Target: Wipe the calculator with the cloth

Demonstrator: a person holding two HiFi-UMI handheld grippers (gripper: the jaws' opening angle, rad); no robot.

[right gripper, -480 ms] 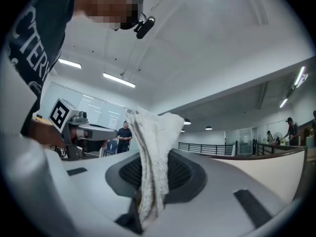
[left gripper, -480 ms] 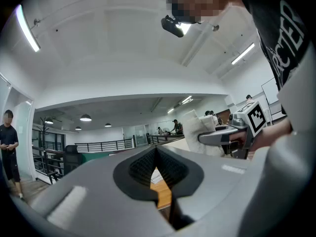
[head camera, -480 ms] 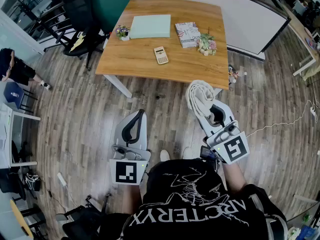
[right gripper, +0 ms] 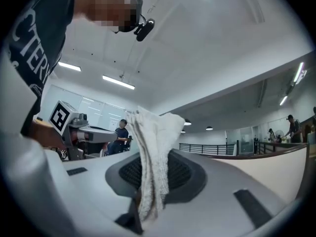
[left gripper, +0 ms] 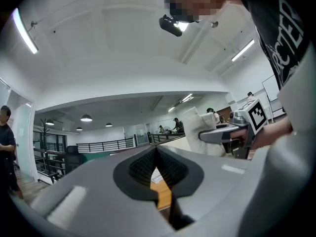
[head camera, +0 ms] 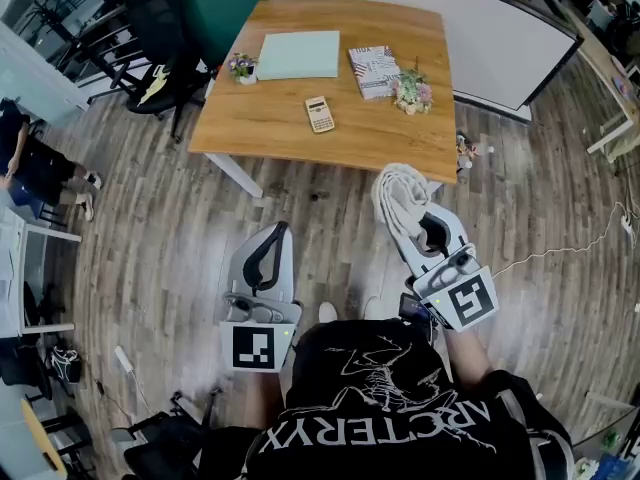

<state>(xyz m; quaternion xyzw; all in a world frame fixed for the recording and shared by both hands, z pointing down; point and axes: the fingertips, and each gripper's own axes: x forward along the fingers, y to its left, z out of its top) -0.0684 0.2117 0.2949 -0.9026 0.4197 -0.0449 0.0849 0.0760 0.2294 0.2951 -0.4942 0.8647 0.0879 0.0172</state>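
Note:
The small beige calculator (head camera: 319, 114) lies on the wooden table (head camera: 420, 143), well ahead of both grippers. My right gripper (head camera: 412, 216) is held above the floor in front of the table's near edge, shut on a bunched white cloth (head camera: 398, 196). In the right gripper view the cloth (right gripper: 154, 147) hangs out between the jaws of that gripper (right gripper: 152, 174). My left gripper (head camera: 271, 236) hovers to the left at about the same height. Seen in the left gripper view, this gripper (left gripper: 157, 151) is shut with nothing in it.
On the table are a pale green pad (head camera: 299, 54), a patterned book (head camera: 375, 70), a bunch of flowers (head camera: 412, 91) and a tiny potted plant (head camera: 242, 66). Black chairs (head camera: 160, 28) stand at the table's far left. A whiteboard (head camera: 480, 28) leans on the right. A person (head camera: 35, 163) stands at far left.
Both grippers hold much the same place, and the cloth stays in the right one. The person at the far left has shifted a little.

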